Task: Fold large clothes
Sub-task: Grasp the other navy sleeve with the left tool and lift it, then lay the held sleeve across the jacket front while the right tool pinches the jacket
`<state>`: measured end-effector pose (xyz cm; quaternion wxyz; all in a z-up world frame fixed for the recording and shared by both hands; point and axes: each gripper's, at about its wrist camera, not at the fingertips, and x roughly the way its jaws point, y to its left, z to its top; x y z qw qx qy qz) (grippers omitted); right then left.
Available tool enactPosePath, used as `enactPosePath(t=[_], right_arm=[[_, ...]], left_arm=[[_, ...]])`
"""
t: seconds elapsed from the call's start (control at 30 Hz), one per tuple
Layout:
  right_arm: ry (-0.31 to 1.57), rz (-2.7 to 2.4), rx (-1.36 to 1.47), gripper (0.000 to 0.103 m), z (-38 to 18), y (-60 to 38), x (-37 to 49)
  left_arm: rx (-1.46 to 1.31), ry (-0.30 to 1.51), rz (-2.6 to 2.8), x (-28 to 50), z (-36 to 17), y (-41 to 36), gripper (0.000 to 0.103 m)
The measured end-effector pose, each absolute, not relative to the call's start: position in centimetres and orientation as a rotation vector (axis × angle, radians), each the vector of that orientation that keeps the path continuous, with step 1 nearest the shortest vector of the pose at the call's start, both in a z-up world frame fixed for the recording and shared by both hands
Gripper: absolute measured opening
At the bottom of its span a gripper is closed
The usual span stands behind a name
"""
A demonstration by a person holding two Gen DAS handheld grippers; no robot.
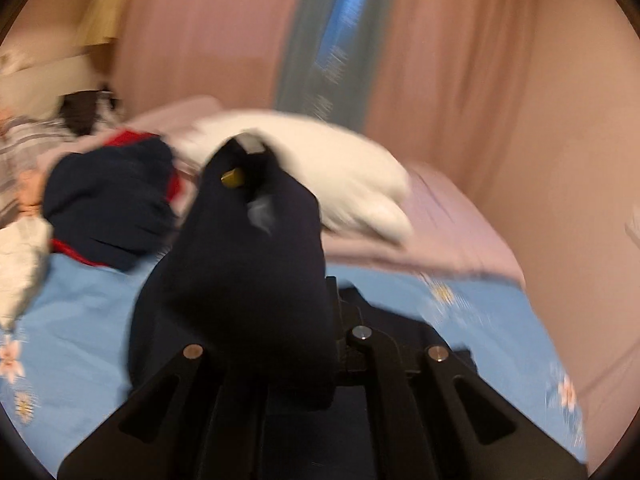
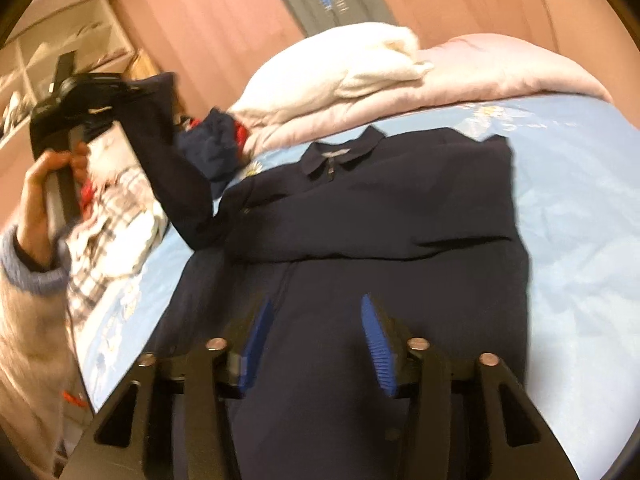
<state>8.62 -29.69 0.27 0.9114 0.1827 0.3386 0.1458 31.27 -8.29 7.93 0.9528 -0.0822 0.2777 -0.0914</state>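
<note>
Spreading across blue sheet: a navy jacket (image 2: 372,216) is laid flat, collar pointed away from the right wrist camera.
Right gripper (image 2: 316,344): seen nearest the camera, held over the jacket's lower body; jaws parted, nothing pinched between the blue pads (image 2: 376,344); only jacket cloth is seen below the gap.
Jacket body: laid on the bed sheet (image 2: 580,220), right sleeve already folded in across the chest as a band under the collar (image 2: 340,152).
Left sleeve (image 2: 172,168): lifted off the sheet at the jacket's left side, pulled up and away toward the left gripper.
Left gripper (image 1: 248,172): clenched on the navy sleeve; in the left wrist view the cloth is draped over the fingers and most of them is hidden, a brass snap is seen near the tip. Heavy motion blur in this view.
Left hand (image 2: 44,196): seen in the right wrist view at the jacket's left, wrapped round the gripper handle, knit cuff at the wrist.
Plaid cloth (image 2: 116,220): heaped left of the jacket, under the raised sleeve.
Navy-and-red garment (image 2: 216,144): bunched just beyond the jacket's left shoulder.
Pink quilt (image 2: 460,80): folded beyond the jacket collar, at the far end of the sheet.
White cloth (image 2: 380,56): piled on top of the quilt.
Curtains (image 2: 224,20): pink, hung behind the quilt, with a grey-blue gap.
Shelves (image 2: 52,56): far left of the jacket, contents blurred.
</note>
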Motion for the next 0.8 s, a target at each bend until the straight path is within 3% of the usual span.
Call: enactPosePath(t=[0.03, 0.1, 0.17, 0.23, 0.27, 0.43, 0.63, 0.8], right_arm=[[0.695, 0.288, 0.396, 0.051, 0.2, -30.4, 8.5], [0.685, 0.242, 0.46, 0.051, -0.3, -32.5, 8.2], [0.688, 0.219, 0.514, 0.051, -0.8, -34.0, 8.0], [0.696, 0.206, 0.548, 0.051, -1.3, -35.1, 7.8], [0.701, 0.198, 0.549, 0.051, -1.4, -35.3, 7.8], [0.725, 0.187, 0.569, 0.052, -1.8, -35.9, 8.2], [0.772, 0.204, 0.592, 0.052, -1.6, -35.8, 9.8], [0.839, 0.221, 0.643, 0.052, -1.3, -35.2, 13.6]], left_arm=[[-0.152, 0.593, -0.207, 31.5, 6.3, -10.7, 0.009], [-0.132, 0.654, -0.243, 32.0, 3.3, -14.1, 0.027], [-0.133, 0.728, -0.298, 32.4, 0.0, -17.1, 0.073], [-0.172, 0.793, -0.357, 32.6, -2.6, -19.0, 0.077], [-0.183, 0.823, -0.38, 32.9, -3.2, -19.3, 0.085], [-0.312, 0.941, -0.5, 31.9, -4.3, -15.9, 0.086], [-0.484, 0.882, -0.406, 29.9, -4.0, -2.3, 0.086], [-0.733, 0.909, -0.274, 30.4, -7.1, 9.7, 0.086]])
